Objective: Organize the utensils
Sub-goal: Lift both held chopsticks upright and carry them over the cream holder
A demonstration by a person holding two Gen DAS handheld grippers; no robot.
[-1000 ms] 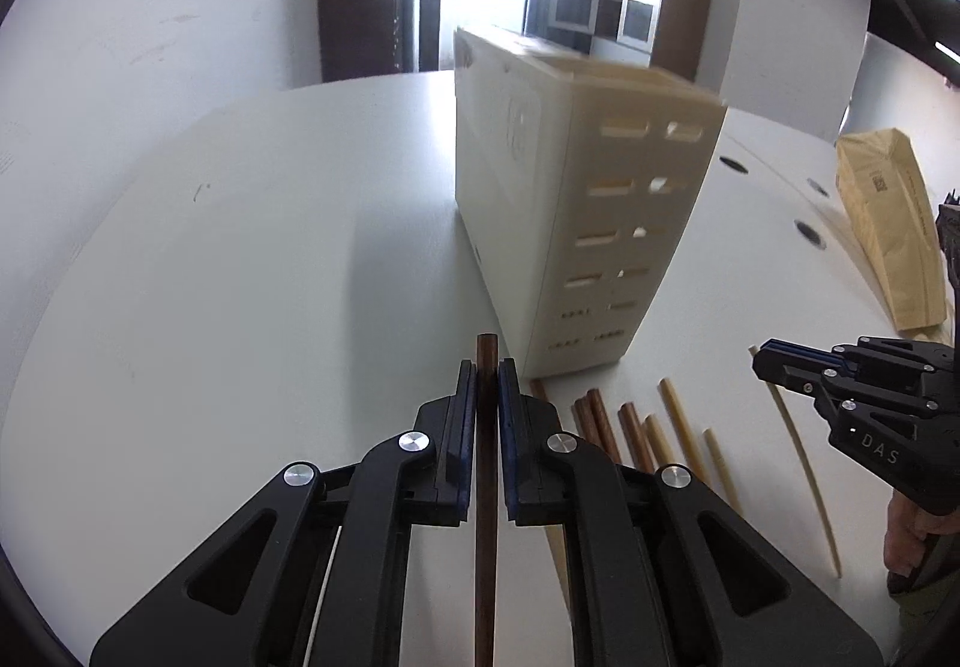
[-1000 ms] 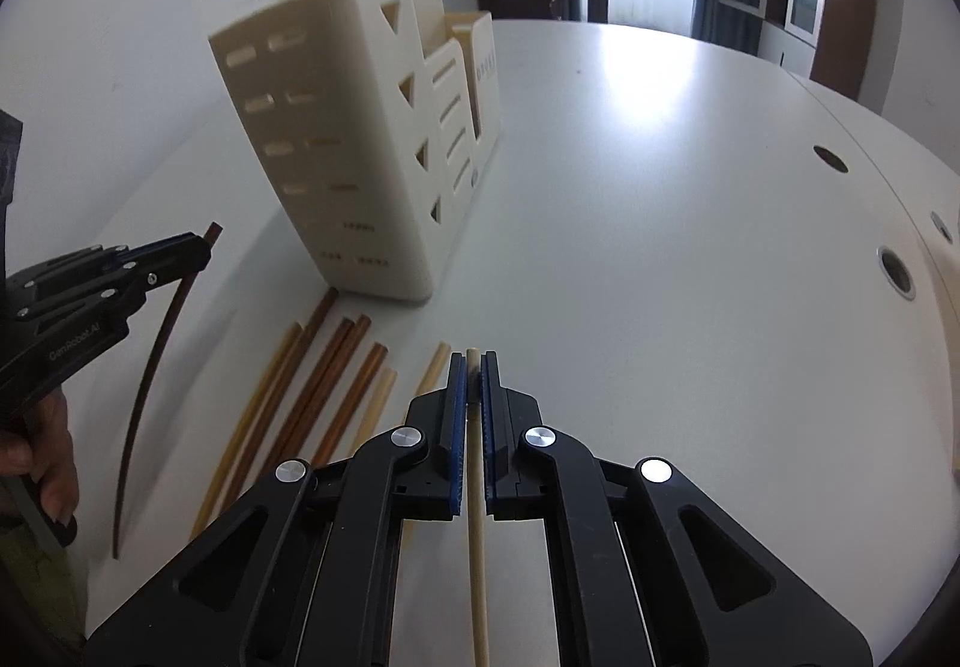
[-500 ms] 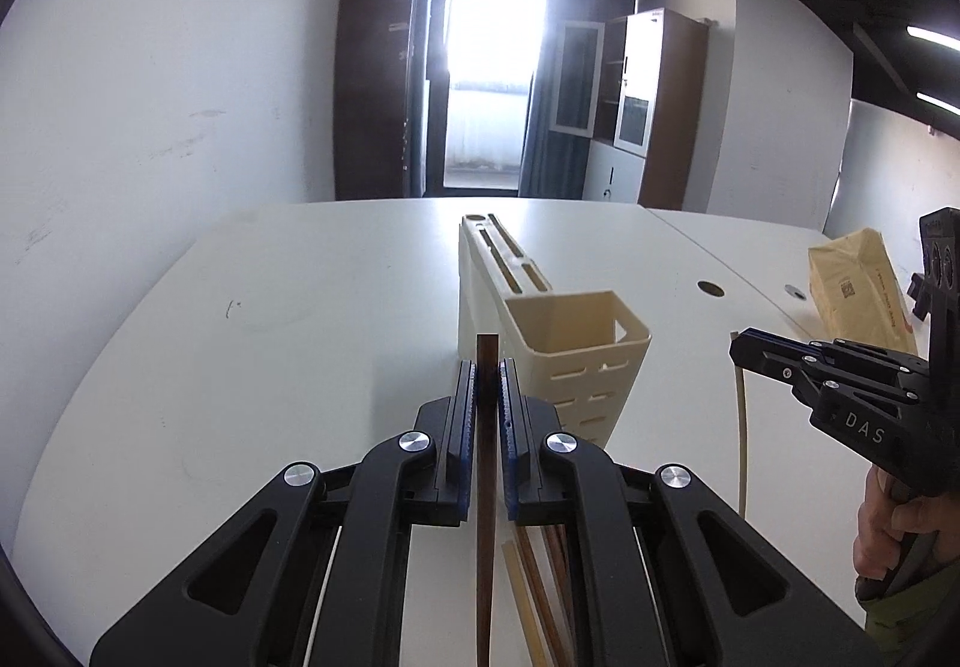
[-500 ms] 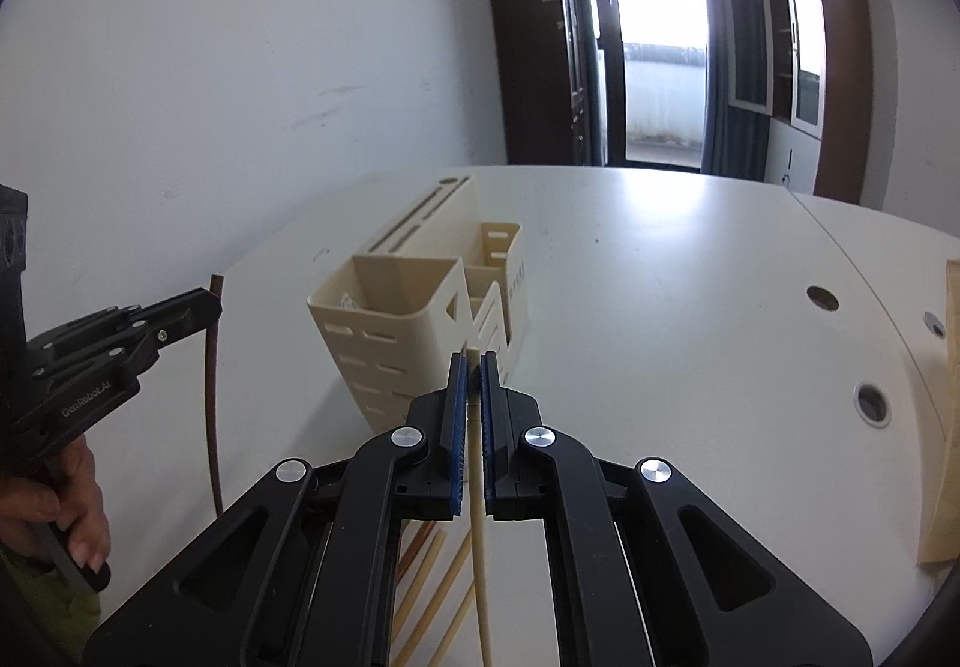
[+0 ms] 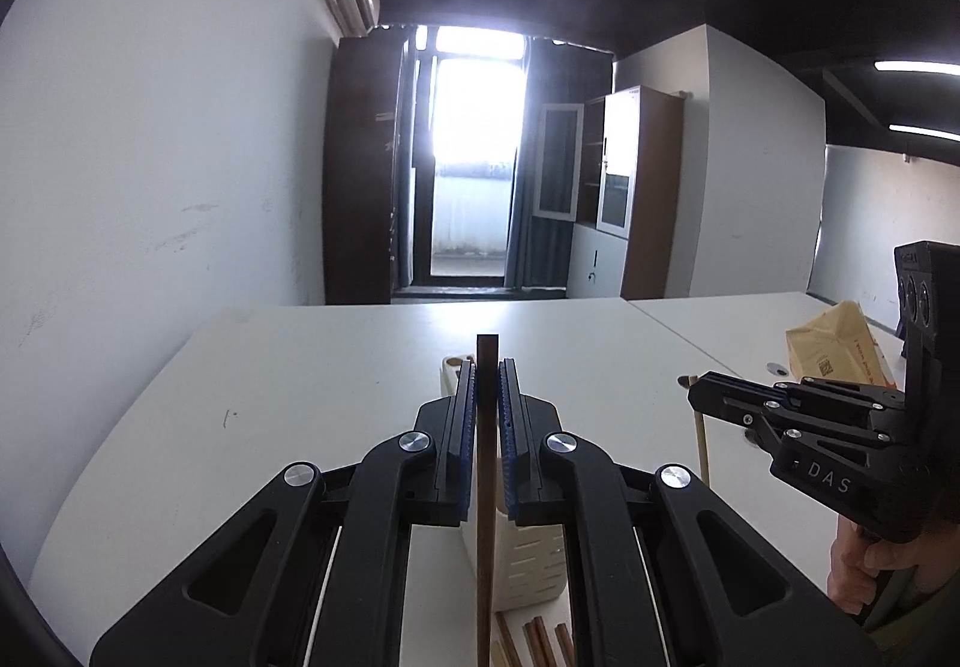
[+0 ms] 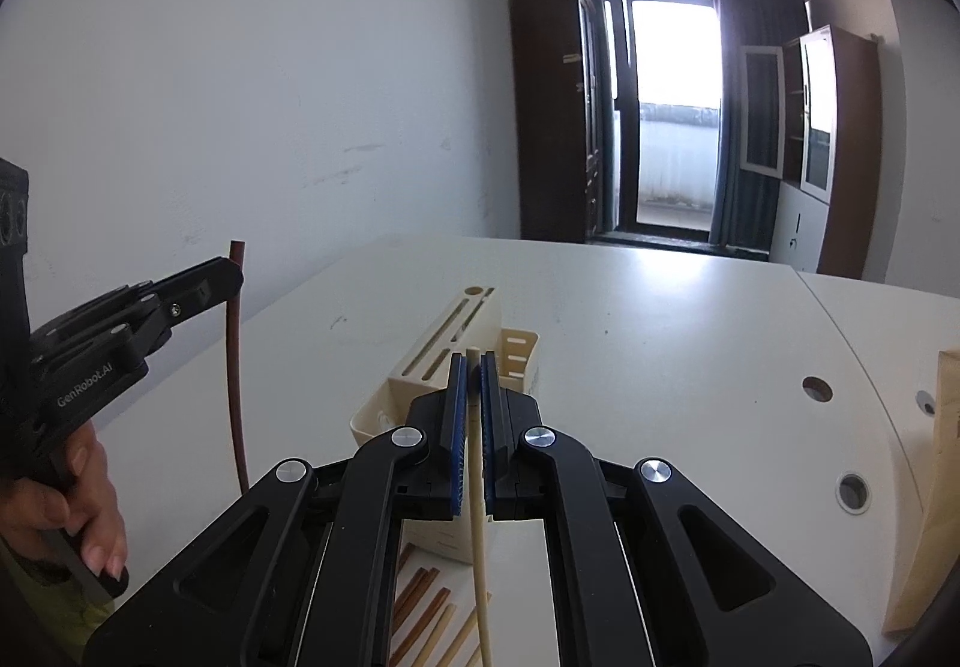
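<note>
My left gripper (image 5: 487, 367) is shut on a dark brown chopstick (image 5: 485, 487) that hangs down from its jaws. My right gripper (image 6: 473, 361) is shut on a pale cream chopstick (image 6: 478, 517) that also hangs down. Both are raised above the white table (image 6: 660, 343). A cream utensil holder (image 6: 447, 355) with slots and an open bin stands on the table just beyond and below both grippers. Several more brown and tan chopsticks (image 6: 423, 607) lie flat in front of the holder. In the left wrist view the right gripper (image 5: 696, 397) shows at the right; in the right wrist view the left gripper (image 6: 237, 271) shows at the left.
A brown paper bag (image 5: 834, 343) lies at the table's right side. Round cable holes (image 6: 817, 389) sit in the tabletop to the right. A white wall (image 6: 240, 96) runs along the left edge. A person's hand (image 6: 60, 499) grips the left tool's handle.
Both grippers have risen with their chopsticks and tilted toward level. The holder has dropped low in both views and its top is now seen. The chopsticks on the table have slid to the bottom edge.
</note>
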